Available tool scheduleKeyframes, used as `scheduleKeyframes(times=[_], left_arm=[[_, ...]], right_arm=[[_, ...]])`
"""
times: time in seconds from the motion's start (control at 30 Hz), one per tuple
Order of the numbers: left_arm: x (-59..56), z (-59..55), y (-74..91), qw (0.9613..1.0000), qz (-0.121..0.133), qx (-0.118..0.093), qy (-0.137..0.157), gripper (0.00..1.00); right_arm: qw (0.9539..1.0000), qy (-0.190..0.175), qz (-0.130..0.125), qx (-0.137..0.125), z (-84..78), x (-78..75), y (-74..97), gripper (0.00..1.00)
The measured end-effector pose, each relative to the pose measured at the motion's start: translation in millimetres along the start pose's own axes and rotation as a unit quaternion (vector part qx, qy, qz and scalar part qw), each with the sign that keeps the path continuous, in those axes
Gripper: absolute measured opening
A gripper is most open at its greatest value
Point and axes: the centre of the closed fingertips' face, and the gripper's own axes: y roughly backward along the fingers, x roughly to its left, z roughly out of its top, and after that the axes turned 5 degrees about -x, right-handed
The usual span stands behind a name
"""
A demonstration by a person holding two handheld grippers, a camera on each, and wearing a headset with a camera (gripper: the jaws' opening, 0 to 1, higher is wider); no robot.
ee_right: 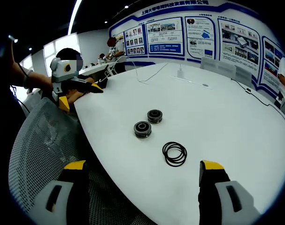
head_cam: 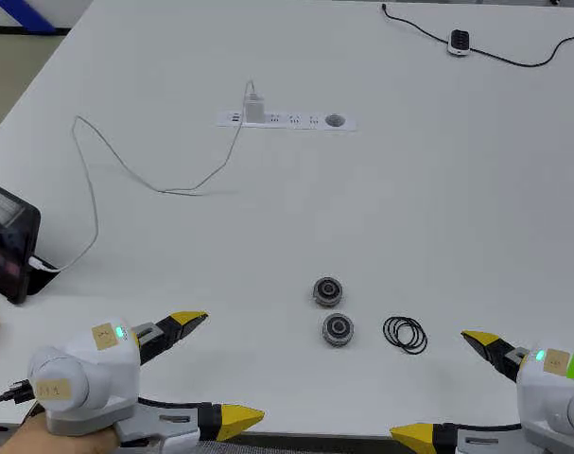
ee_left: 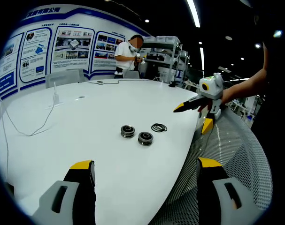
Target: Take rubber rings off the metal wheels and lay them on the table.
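Observation:
Two small dark metal wheels lie near the table's front edge, one (head_cam: 327,291) just behind the other (head_cam: 338,329); they also show as wheel (ee_left: 127,131), wheel (ee_left: 145,138) and wheel (ee_right: 155,116), wheel (ee_right: 142,129). A loose stack of black rubber rings (head_cam: 405,334) (ee_left: 158,127) (ee_right: 174,153) lies flat to their right. My left gripper (head_cam: 216,366) (ee_left: 144,171) is open at the front left edge, well apart from the wheels. My right gripper (head_cam: 452,383) (ee_right: 142,171) is open at the front right, close to the rings, holding nothing.
A white power strip (head_cam: 287,120) with a plugged charger and a trailing white cable (head_cam: 97,189) lies mid-table. A dark phone (head_cam: 8,251) rests at the left edge. A black cable with a small box (head_cam: 460,42) crosses the far right. A mesh chair (ee_right: 43,140) stands below the edge.

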Motion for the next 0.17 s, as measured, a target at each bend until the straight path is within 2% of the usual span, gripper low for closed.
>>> scheduleKeyframes(times=[0.17], left_arm=[[-4.3, 4.5, -1.4, 1.0, -0.003, -0.002, -0.003, 0.88]], right_arm=[[1.0, -0.002, 0.001, 0.004, -2.0, 0.5, 0.6, 0.99]])
